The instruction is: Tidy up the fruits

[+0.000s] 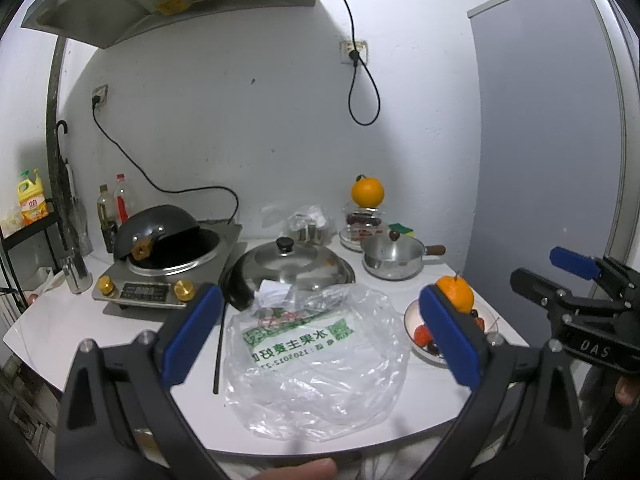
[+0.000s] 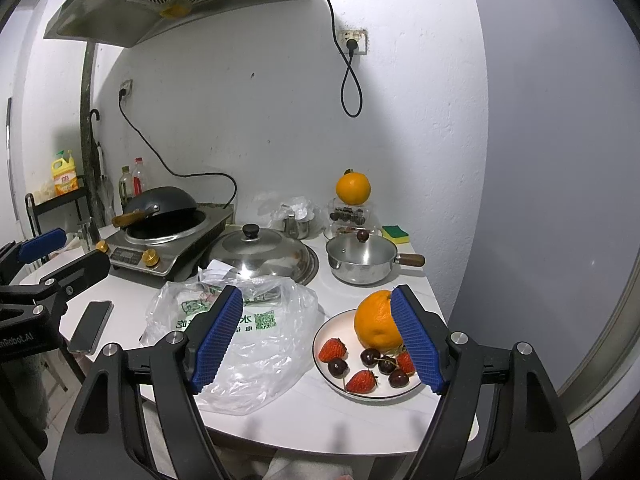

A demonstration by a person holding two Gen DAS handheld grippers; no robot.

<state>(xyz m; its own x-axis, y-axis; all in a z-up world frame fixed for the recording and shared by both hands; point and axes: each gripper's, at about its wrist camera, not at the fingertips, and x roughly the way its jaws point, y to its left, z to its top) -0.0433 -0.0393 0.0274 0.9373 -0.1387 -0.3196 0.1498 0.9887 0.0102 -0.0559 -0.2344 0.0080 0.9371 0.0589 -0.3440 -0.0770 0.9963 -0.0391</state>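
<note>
**A:** What sits nearest the 2 hand-held tools?

**B:** The left gripper hangs wide and empty above a crumpled plastic bag, which lies flat just ahead of its blue pads. The right gripper is also spread wide, holding nothing, poised short of a white plate.

**A:** And the fruit?

**B:** On that plate, just ahead of the right tool's right-hand pad: 1 orange, 3 strawberries and several cherries, gathered loosely. My guess is the plate serves as the sorting spot and the emptied bag is what they came in.

**A:** Farther out?

**B:** Beyond the bag, a steel lid covers a pan; to its right stands a small saucepan. Behind that, a second orange perches on a clear container, likely parked there for lack of room. A wok leans on the cooker far left.
</note>
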